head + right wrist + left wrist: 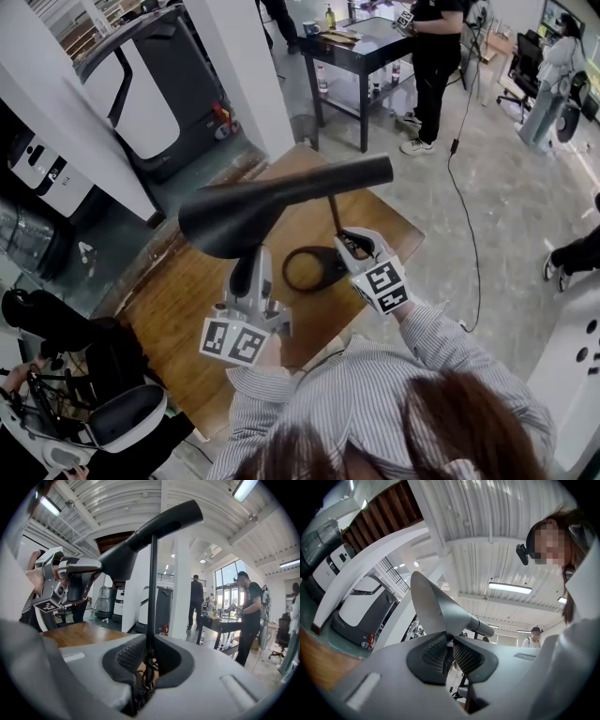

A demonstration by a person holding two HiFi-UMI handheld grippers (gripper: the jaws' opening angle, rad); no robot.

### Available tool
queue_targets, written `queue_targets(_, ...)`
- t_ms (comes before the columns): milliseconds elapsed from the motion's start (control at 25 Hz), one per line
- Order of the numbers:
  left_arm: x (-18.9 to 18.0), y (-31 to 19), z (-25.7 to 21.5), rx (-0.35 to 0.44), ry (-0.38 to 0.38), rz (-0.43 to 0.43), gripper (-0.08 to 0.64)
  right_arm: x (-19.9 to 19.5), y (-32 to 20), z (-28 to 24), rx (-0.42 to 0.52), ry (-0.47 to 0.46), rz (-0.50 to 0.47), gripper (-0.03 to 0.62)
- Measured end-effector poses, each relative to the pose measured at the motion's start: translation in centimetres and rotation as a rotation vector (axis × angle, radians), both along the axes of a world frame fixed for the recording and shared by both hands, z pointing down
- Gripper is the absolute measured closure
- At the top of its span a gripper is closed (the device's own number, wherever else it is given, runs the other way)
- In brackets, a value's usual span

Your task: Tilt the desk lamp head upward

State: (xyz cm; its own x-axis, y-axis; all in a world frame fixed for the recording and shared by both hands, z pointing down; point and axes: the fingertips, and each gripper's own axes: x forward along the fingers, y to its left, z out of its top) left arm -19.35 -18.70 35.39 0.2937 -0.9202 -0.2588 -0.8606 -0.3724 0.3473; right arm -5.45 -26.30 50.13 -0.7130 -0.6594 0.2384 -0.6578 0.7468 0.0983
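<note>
A black desk lamp stands on the wooden table (187, 300). Its cone-shaped head (272, 202) lies almost level above the ring base (309, 269). From below, my left gripper (251, 270) is shut on the rim of the head's wide mouth; in the left gripper view the head (436, 611) runs into the narrow gap of the left gripper (450, 641). My right gripper (352, 246) is shut on the thin upright stem (335, 214). In the right gripper view the stem (151, 583) rises from the right gripper (149, 656) to the head (140, 536), with the left gripper (77, 581) at its mouth.
A white pillar (244, 66) rises just beyond the table's far edge. Behind it is a white and black machine (155, 84). A person (436, 66) stands at a dark table (361, 47) farther back. A cable (464, 206) trails over the floor at the right. An office chair (122, 412) is at the lower left.
</note>
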Motion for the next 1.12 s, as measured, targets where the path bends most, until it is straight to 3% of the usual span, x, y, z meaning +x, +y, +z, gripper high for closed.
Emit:
queue_targets(640,-1.4,0.9,-6.3,0.129,-0.057,-0.026,0.525,0.3,0.1,-0.2,-0.003,-0.01,0.022,0.546)
queue_targets(1120,-1.5,0.9,-9.1,0.163,-0.11,-0.008,0.523,0.3,-0.1,0.0,-0.006,-0.024,0.046,0.546)
